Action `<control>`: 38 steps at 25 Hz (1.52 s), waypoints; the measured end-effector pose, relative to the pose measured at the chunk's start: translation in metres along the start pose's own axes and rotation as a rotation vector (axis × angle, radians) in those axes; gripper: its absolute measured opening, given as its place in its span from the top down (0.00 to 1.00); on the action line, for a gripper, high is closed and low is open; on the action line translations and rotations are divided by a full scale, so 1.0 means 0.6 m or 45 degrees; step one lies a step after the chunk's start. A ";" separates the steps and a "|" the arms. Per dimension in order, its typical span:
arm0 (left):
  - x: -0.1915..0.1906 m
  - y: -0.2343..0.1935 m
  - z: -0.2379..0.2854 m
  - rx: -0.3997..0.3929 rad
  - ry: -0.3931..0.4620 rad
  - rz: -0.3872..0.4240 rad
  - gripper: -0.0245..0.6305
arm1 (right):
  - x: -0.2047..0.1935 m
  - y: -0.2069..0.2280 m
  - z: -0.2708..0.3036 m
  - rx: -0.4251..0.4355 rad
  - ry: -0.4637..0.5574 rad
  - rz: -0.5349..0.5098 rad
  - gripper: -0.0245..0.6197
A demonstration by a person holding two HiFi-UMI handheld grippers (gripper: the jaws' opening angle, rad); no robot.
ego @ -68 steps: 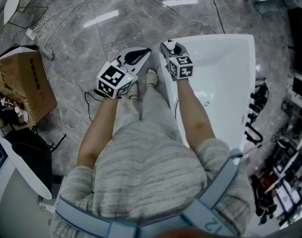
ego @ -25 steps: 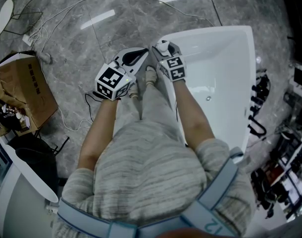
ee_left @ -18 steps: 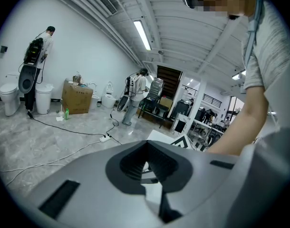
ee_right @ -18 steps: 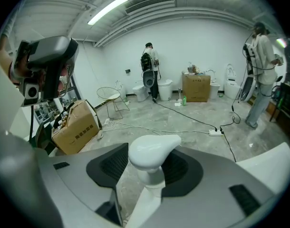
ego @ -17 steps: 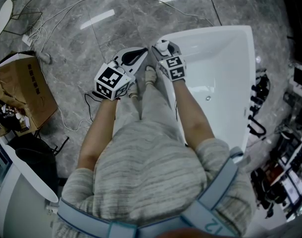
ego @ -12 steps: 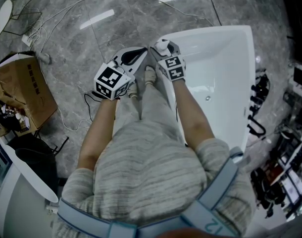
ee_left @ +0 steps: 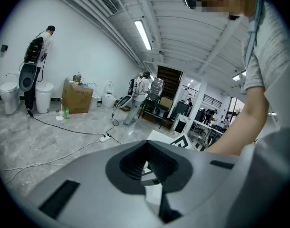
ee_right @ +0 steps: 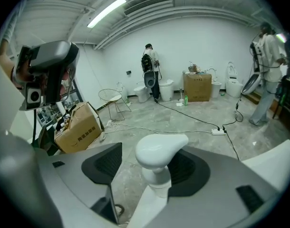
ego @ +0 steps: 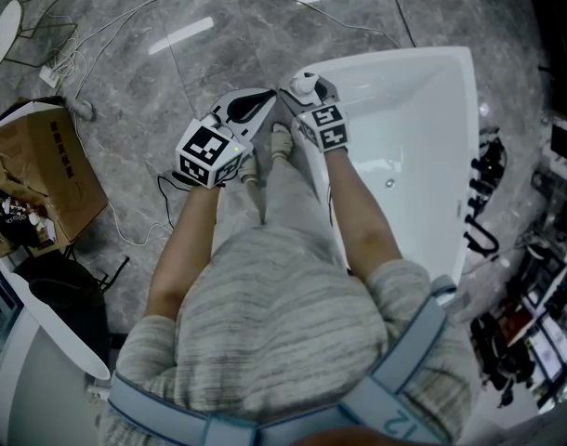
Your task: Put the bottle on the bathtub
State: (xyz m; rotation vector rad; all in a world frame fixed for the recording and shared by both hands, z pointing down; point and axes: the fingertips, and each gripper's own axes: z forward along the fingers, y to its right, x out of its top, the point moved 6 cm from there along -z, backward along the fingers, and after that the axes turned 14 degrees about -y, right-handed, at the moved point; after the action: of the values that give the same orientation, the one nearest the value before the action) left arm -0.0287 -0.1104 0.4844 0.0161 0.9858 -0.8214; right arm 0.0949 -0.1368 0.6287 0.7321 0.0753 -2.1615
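Observation:
A white pump bottle [ego: 305,84] stands upright between the jaws of my right gripper [ego: 307,91], over the left corner rim of the white bathtub [ego: 423,91]. In the right gripper view its pump head [ee_right: 160,152] rises between the dark pads [ee_right: 106,164], and the right gripper [ee_right: 149,167] is shut on the bottle's body lower down. My left gripper [ego: 260,107] hangs over the grey floor just left of the tub, its jaws shut with nothing between them. The left gripper view shows the pads [ee_left: 159,163] meeting.
The person's feet [ego: 282,142] stand beside the tub's left rim. A cardboard box [ego: 42,156] sits at the far left, cables [ego: 125,230] run over the marble floor, and a wire chair [ego: 42,7] is at top left. Dark fittings [ego: 479,212] crowd the tub's right side.
Since 2.7 s ago my right gripper has carried the bottle a little left and up, to the tub's corner rim. Over the last second neither gripper has visibly moved.

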 end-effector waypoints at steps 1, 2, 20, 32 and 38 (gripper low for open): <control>0.000 0.000 0.001 -0.001 -0.001 0.000 0.96 | -0.003 0.003 0.000 -0.004 0.009 0.011 0.55; 0.001 0.001 0.002 -0.003 -0.002 0.000 0.96 | -0.007 0.007 0.000 -0.014 0.020 0.021 0.55; -0.013 0.009 0.016 -0.024 -0.033 -0.007 0.96 | -0.020 0.015 -0.002 0.010 0.133 0.076 0.55; -0.021 0.009 0.017 -0.026 -0.037 -0.013 0.96 | -0.011 0.015 0.005 0.017 0.139 0.061 0.55; -0.025 0.010 0.015 -0.019 -0.037 -0.020 0.96 | -0.009 0.008 0.007 0.030 0.136 0.023 0.55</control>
State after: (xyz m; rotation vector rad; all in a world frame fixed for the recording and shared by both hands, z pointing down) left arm -0.0228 -0.1003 0.4988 -0.0168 0.9660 -0.8266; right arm 0.0992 -0.1373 0.6359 0.8586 0.0992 -2.1081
